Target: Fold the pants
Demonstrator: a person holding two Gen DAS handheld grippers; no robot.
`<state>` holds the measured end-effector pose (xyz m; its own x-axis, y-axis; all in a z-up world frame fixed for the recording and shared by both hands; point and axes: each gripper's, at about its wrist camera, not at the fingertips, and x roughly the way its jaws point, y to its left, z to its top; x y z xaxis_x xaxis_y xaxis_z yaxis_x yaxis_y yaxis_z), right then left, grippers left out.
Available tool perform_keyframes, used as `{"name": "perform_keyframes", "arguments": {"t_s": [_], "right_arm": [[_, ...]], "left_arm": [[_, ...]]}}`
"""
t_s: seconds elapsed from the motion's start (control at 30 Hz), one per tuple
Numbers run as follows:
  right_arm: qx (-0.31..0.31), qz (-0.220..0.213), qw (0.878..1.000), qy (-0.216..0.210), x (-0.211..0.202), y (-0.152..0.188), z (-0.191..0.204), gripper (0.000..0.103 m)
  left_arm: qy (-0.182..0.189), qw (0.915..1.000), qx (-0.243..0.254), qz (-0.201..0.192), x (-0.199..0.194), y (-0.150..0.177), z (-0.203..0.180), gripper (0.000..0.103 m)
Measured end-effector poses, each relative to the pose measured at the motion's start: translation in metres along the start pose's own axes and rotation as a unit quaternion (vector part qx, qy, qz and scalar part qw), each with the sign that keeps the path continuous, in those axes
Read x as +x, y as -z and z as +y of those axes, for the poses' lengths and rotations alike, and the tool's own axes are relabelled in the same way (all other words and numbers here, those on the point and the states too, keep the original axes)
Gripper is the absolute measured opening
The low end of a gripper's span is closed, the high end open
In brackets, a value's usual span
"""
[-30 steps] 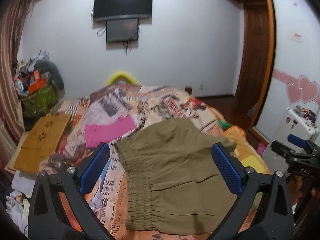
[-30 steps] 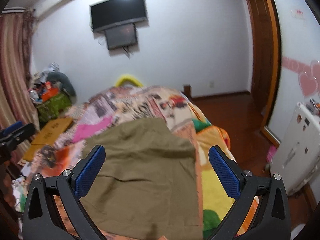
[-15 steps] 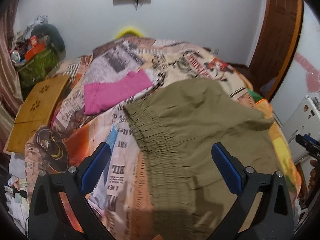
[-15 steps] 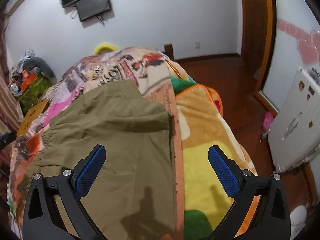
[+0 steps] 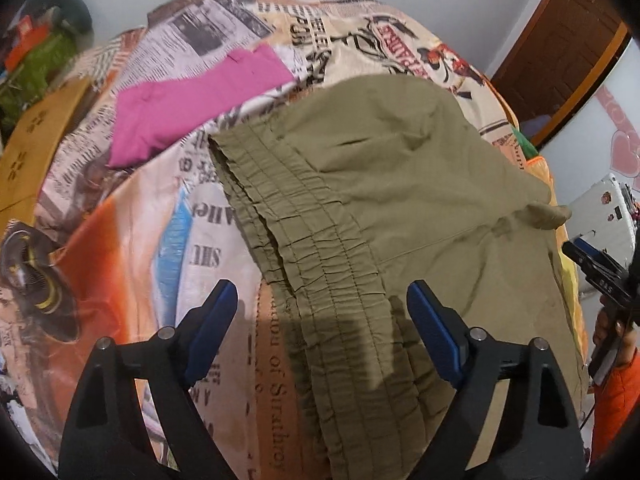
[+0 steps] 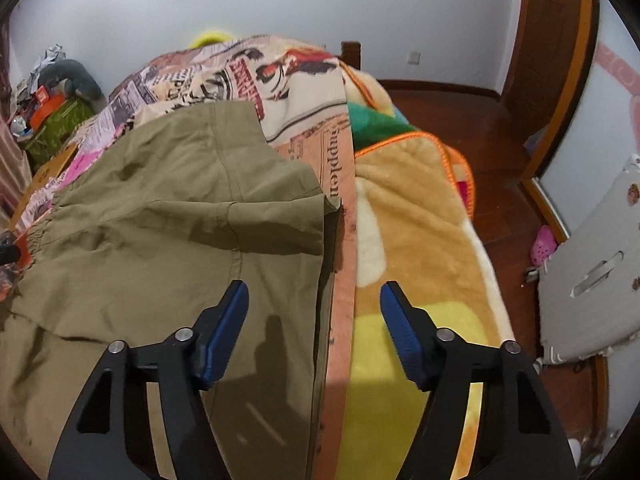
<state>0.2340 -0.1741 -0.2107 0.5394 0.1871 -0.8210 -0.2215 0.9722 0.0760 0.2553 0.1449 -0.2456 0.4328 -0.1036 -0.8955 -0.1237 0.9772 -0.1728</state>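
Olive-green pants [image 5: 400, 208] lie spread on the bed, their gathered elastic waistband [image 5: 312, 264] running toward me in the left wrist view. My left gripper [image 5: 322, 312] is open and empty, hovering over the waistband. In the right wrist view the pants [image 6: 168, 232] fill the left half, one leg folded over with its hem edge [image 6: 326, 256] on the right. My right gripper [image 6: 314, 304] is open and empty, just above that hem edge. The right gripper also shows at the right edge of the left wrist view [image 5: 600, 276].
A newspaper-print bedspread [image 5: 224, 32] covers the bed. A folded pink garment [image 5: 188, 100] lies beyond the waistband. A yellow and orange blanket [image 6: 412, 240] lies right of the pants. A white case [image 6: 600, 272] stands on the wooden floor [image 6: 460, 120]. A wooden board [image 5: 32, 140] lies at left.
Both grippers have tipped down and moved closer to the bed. The left now hangs over the waistband, the right over the leg hem. Their jaws have narrowed somewhat but stay open.
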Motion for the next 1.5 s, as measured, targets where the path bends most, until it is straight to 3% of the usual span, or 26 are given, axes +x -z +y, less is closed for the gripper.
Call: {"name": "perform_keyframes", "arguments": {"t_s": [0.07, 0.2, 0.23, 0.3, 0.43, 0.53, 0.9, 1.07, 1.27, 1.4, 1.5], "right_arm": [[-0.004, 0.011, 1.000, -0.010, 0.011, -0.002, 0.000, 0.060], [-0.014, 0.045, 0.998, -0.031, 0.033, -0.002, 0.006, 0.041], [-0.015, 0.053, 0.998, -0.035, 0.038, 0.000, 0.007, 0.040], [-0.015, 0.039, 0.998, -0.049, 0.038, 0.002, 0.007, 0.035], [-0.018, 0.041, 0.996, -0.072, 0.036, 0.004, 0.010, 0.013], [-0.030, 0.040, 0.997, -0.064, 0.034, 0.003, 0.016, 0.009], [-0.041, 0.032, 0.996, -0.078, 0.023, 0.004, 0.035, 0.007], [-0.040, 0.053, 0.995, -0.073, 0.034, 0.003, 0.040, 0.006], [-0.048, 0.072, 0.993, -0.079, 0.018, 0.001, 0.035, 0.010], [-0.046, 0.053, 0.994, -0.083, -0.002, -0.001, 0.029, 0.011], [-0.040, 0.031, 0.995, -0.090, -0.014, -0.012, 0.025, 0.012]], "left_arm": [[0.002, 0.9999, 0.004, 0.012, 0.009, -0.001, -0.001, 0.088], [0.007, 0.9995, 0.010, 0.030, 0.023, 0.001, 0.000, 0.088], [0.003, 0.9995, 0.013, 0.028, 0.024, 0.001, 0.000, 0.088], [-0.011, 0.9992, 0.035, 0.017, 0.026, 0.001, -0.002, 0.088], [-0.055, 0.9949, 0.085, -0.009, 0.026, 0.001, -0.011, 0.088], [-0.073, 0.9925, 0.097, -0.013, 0.023, 0.000, -0.011, 0.088], [-0.081, 0.9932, 0.083, -0.007, 0.015, 0.009, 0.021, 0.088], [-0.066, 0.9950, 0.074, 0.002, 0.020, 0.009, 0.024, 0.088], [-0.067, 0.9953, 0.070, -0.001, 0.006, 0.007, 0.021, 0.087], [-0.092, 0.9901, 0.106, -0.015, -0.011, 0.003, 0.007, 0.087], [-0.087, 0.9891, 0.114, -0.033, -0.024, -0.005, 0.003, 0.087]]}}
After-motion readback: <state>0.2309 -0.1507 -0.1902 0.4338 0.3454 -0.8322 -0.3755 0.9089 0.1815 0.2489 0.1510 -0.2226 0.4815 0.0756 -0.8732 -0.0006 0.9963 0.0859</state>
